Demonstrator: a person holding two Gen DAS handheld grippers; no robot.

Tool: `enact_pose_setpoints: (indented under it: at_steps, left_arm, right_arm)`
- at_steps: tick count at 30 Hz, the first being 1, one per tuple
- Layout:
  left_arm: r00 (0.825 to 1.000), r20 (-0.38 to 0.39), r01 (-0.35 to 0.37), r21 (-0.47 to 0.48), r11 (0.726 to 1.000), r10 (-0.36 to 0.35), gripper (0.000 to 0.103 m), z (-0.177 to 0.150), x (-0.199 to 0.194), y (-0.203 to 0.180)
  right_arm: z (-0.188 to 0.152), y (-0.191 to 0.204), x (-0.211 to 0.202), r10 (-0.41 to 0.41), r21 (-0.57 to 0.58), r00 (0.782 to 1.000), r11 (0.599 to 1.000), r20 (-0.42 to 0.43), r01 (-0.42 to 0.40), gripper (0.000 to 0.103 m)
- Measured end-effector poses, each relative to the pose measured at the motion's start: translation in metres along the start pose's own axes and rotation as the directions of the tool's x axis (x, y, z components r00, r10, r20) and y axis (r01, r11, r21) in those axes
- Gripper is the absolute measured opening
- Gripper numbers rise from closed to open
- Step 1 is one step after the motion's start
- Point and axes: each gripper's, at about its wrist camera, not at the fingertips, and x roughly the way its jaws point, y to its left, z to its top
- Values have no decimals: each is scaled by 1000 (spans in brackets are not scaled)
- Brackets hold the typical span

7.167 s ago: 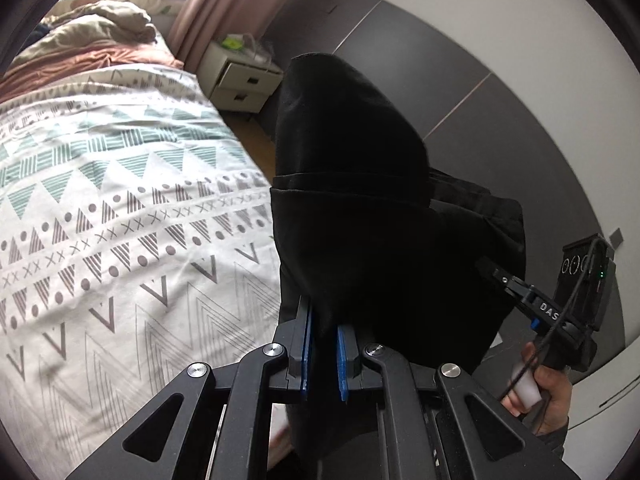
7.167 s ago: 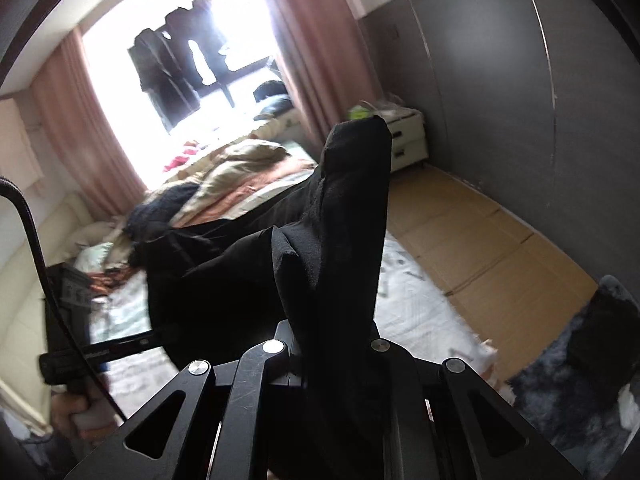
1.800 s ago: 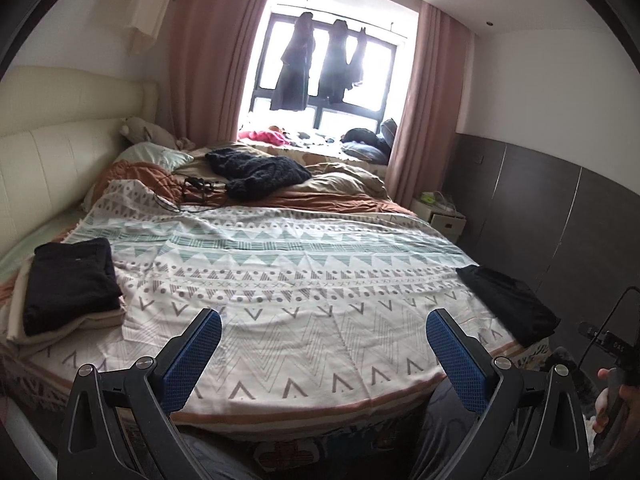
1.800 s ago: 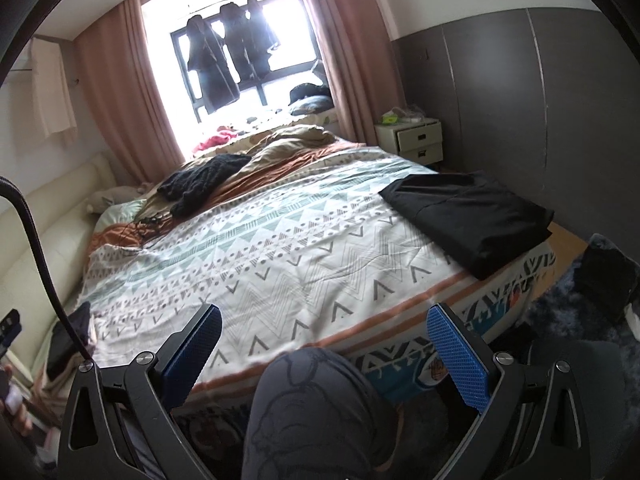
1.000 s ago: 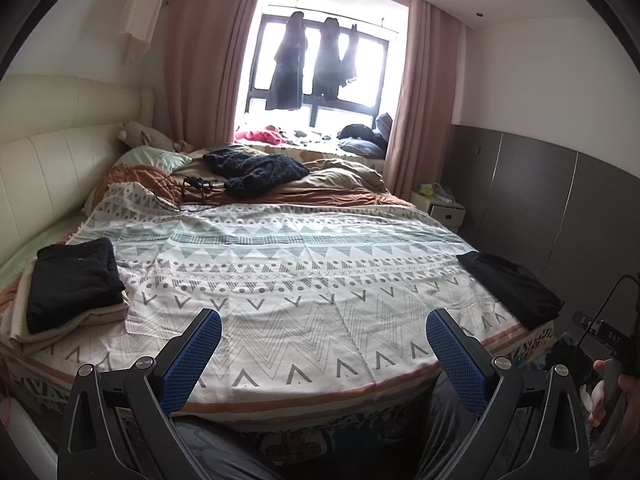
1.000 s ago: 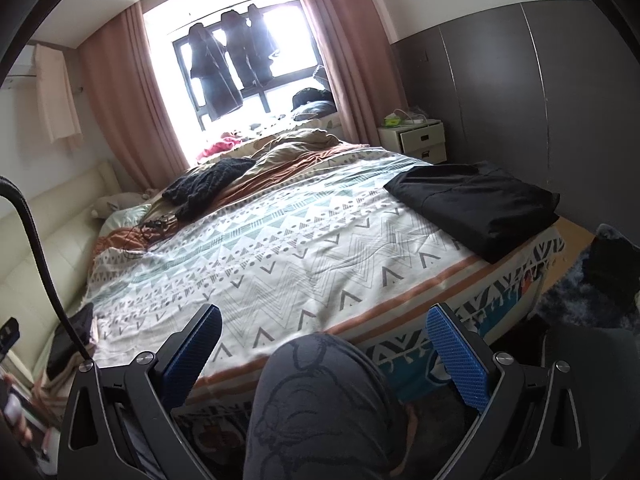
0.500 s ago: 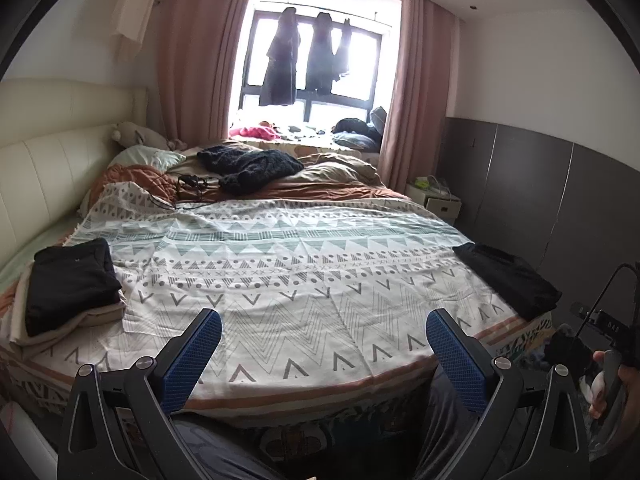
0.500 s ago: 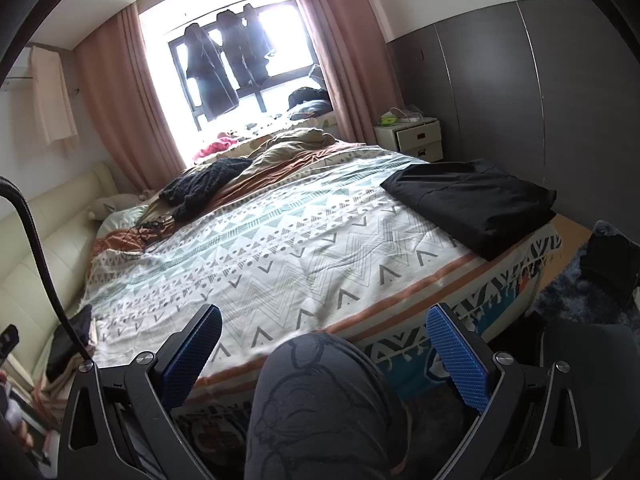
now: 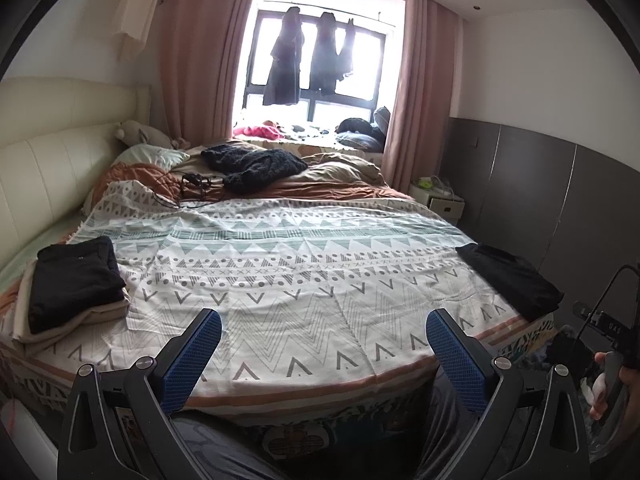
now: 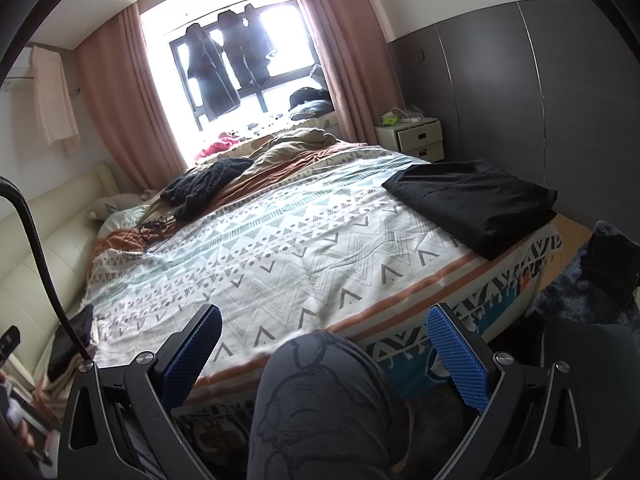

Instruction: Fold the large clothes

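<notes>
Both held back from the bed point(image 9: 304, 280), clear of the cloth: left gripper point(image 9: 322, 354) spread wide and empty, right gripper point(image 10: 324, 354) likewise spread, holding nothing. Folded black garment point(image 10: 472, 200) laid flat at the bed's right near corner, well apart from both grippers, probably set aside as finished. Second dark folded stack point(image 9: 74, 280) at the left edge; unfolded dark knit point(image 9: 256, 166) near the pillows, likely next.
</notes>
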Motion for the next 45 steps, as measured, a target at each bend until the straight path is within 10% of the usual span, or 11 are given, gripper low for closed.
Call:
enact_pose_setpoints:
  at_steps: [45]
  left_arm:
    - [1000, 15, 1, 3, 1000, -1, 102, -5, -8, 2]
  right_arm:
    - [-4, 6, -3, -6, -14, 1000, 1000, 2, 6, 103]
